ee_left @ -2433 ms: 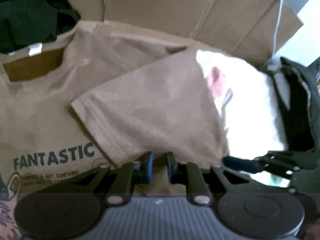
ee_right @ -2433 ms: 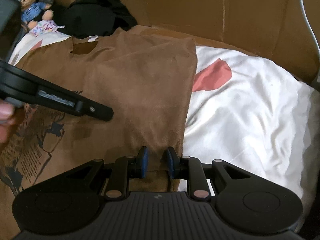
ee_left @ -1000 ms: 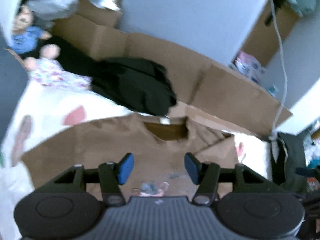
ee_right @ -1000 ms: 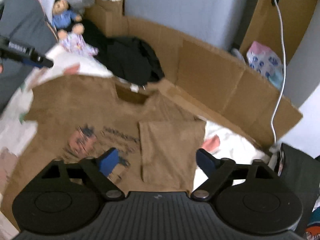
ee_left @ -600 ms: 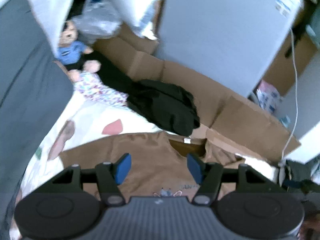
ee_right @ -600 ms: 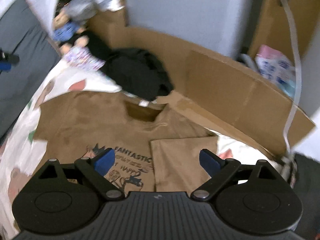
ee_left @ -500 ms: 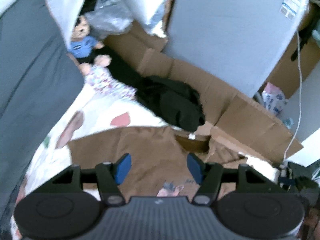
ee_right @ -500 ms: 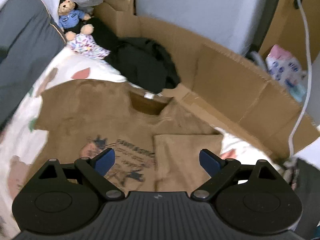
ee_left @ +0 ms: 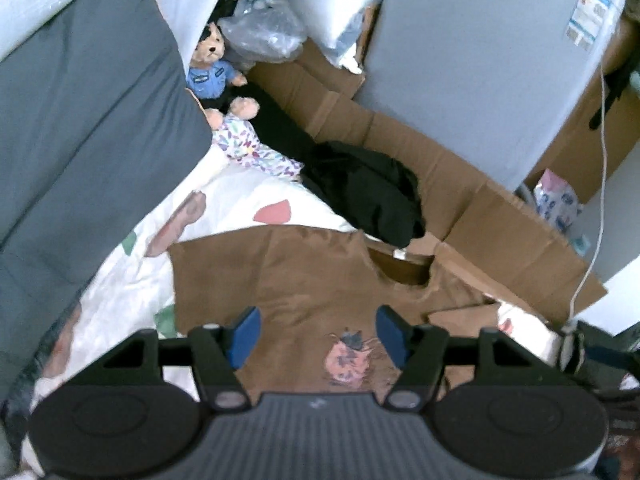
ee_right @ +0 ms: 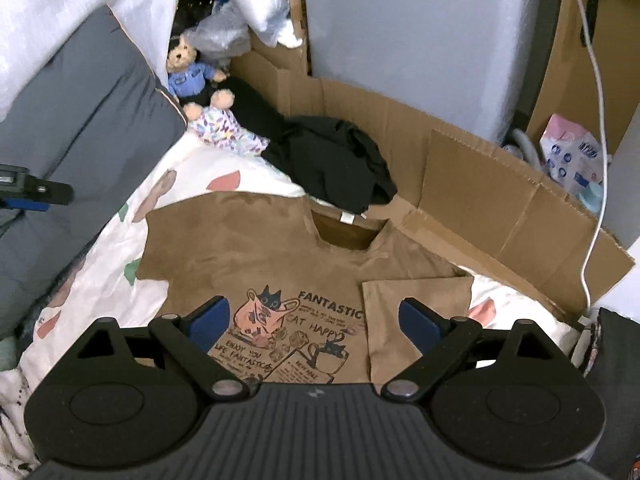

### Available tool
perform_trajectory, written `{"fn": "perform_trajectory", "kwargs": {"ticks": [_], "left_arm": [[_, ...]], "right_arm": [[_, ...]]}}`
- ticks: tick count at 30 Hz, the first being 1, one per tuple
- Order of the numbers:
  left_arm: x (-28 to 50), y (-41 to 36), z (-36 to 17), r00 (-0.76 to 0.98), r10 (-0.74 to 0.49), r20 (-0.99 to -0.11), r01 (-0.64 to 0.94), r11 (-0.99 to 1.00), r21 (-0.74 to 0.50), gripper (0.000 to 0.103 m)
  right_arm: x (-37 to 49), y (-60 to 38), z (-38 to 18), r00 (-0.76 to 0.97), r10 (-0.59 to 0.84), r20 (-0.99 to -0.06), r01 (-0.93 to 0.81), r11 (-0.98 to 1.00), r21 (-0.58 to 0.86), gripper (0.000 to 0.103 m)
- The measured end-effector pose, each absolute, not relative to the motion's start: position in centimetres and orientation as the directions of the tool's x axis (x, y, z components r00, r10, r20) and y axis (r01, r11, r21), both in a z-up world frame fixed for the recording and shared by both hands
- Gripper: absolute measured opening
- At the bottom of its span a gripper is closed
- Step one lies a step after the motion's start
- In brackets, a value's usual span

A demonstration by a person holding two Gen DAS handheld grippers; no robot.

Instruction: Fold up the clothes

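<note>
**Right sleeve folded in and let go; both grippers lifted clear**

A couple of seconds ago both grippers were pinched shut on the edge of the brown T-shirt's right sleeve, low over the cloth. Now the right gripper (ee_right: 314,320) hangs high above the bed with its blue pads spread wide and nothing between them. The left gripper (ee_left: 318,330) is also raised, its jaws apart and empty; in the right wrist view it shows only as a dark tip off to the far left (ee_right: 36,194), well away from the shirt.

I take this to mean the first sleeve fold is done and released. The other sleeve, ahead and to the left of the right gripper (ee_right: 160,236), lies flat and spread out, so it is probably next; the body folds would follow, leaving the task at an early stage.

The brown T-shirt (ee_right: 256,256) lies face up on the bed (ee_right: 120,280), directly ahead of and below both grippers, collar pointing away from them. Its folded sleeve (ee_right: 416,304) forms a neat rectangular flap just ahead of the right gripper's right finger, covering the edge of the printed panel. The print, a cat drawing with "FANTASTIC" lettering, sits between the right gripper's fingers. The cloth looks smooth, with light creases near the collar. A heap of black clothing (ee_right: 332,160) touches the collar at the far side, beside flattened cardboard (ee_right: 480,200).
</note>
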State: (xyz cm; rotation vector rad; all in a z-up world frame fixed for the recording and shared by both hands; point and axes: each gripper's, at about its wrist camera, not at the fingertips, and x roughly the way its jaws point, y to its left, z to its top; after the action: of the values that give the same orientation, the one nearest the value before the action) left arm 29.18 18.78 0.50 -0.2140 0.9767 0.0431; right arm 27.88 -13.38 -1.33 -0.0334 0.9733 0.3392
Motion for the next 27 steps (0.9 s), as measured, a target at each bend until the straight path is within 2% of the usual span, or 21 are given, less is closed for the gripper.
{"fn": "perform_trajectory", "kwargs": {"ticks": [7, 13, 21, 24, 27], "left_arm": [[30.4, 19.8, -2.6, 0.549, -0.094, -0.83, -0.128, 0.972, -0.195, 0.066], [31.1, 21.4, -4.9, 0.552, -0.14, -0.822, -0.114, 0.964, -0.24, 0.064], [32.2, 26.3, -9.7, 0.514, -0.089, -0.853, -0.223, 0.946, -0.234, 0.062], [32.2, 28.1, -11.6, 0.522, -0.113, -0.845, -0.267, 0.92, -0.288, 0.062], [32.1, 29.1, -13.8, 0.517, -0.121, -0.847, -0.307, 0.898, -0.316, 0.057]], "right_arm": [[28.6, -13.7, -3.8, 0.497, 0.248, -0.832, -0.243, 0.96, 0.141, 0.095], [30.7, -12.0, -7.3, 0.461, 0.23, -0.857, -0.273, 0.956, 0.11, 0.095], [33.1, -9.3, -10.6, 0.453, 0.224, -0.863, -0.263, 0.959, 0.111, 0.095], [33.4, -8.2, -11.6, 0.475, 0.252, -0.843, -0.274, 0.953, 0.13, 0.095], [33.7, -7.3, -12.6, 0.47, 0.284, -0.836, -0.292, 0.944, 0.156, 0.095]]}}
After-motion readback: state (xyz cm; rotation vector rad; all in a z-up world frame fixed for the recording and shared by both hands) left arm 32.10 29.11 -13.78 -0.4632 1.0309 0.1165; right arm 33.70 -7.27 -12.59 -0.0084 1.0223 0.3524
